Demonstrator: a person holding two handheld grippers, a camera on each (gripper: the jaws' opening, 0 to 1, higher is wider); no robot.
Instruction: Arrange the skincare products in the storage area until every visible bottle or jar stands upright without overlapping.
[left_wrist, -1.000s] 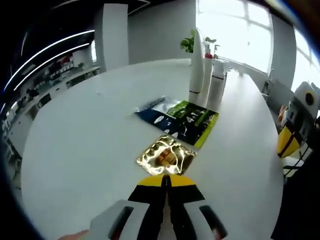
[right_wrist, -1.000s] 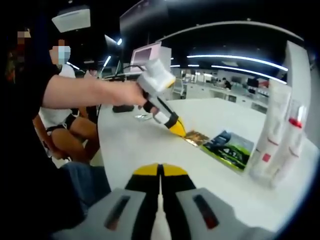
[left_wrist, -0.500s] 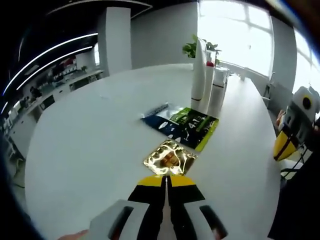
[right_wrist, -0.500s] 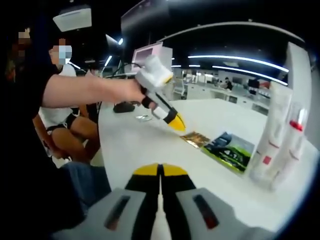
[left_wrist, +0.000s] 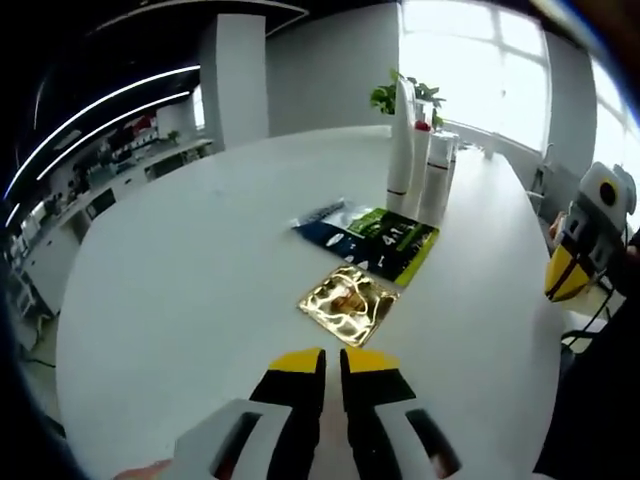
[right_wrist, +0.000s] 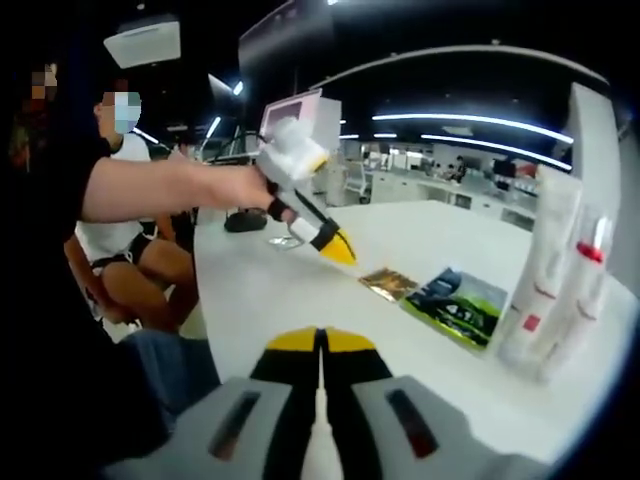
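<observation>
Three white tubes stand upright and close together at the table's far side: a tall one (left_wrist: 402, 140), one with a red cap (left_wrist: 418, 165) and a shorter one (left_wrist: 438, 175). In the right gripper view the tubes (right_wrist: 555, 270) rise at the right. A green and dark blue sachet (left_wrist: 375, 238) (right_wrist: 455, 305) lies flat in front of them, with a shiny gold sachet (left_wrist: 350, 303) (right_wrist: 388, 283) beside it. My left gripper (left_wrist: 332, 360) (right_wrist: 337, 249) hovers short of the gold sachet, jaws together and holding nothing. My right gripper (right_wrist: 322, 343) (left_wrist: 563, 275) is shut and empty, off the table's edge.
The round white table (left_wrist: 180, 270) has bare room to the left of the sachets. A potted plant (left_wrist: 385, 97) stands behind the tubes by the window. In the right gripper view a person's arm (right_wrist: 160, 185) holds the left gripper, people sit at the left, and a monitor (right_wrist: 295, 108) stands behind.
My left gripper has drawn back and up from the gold sachet, which now lies farther from its tips. The right gripper, the sachets and the tubes have stayed put.
</observation>
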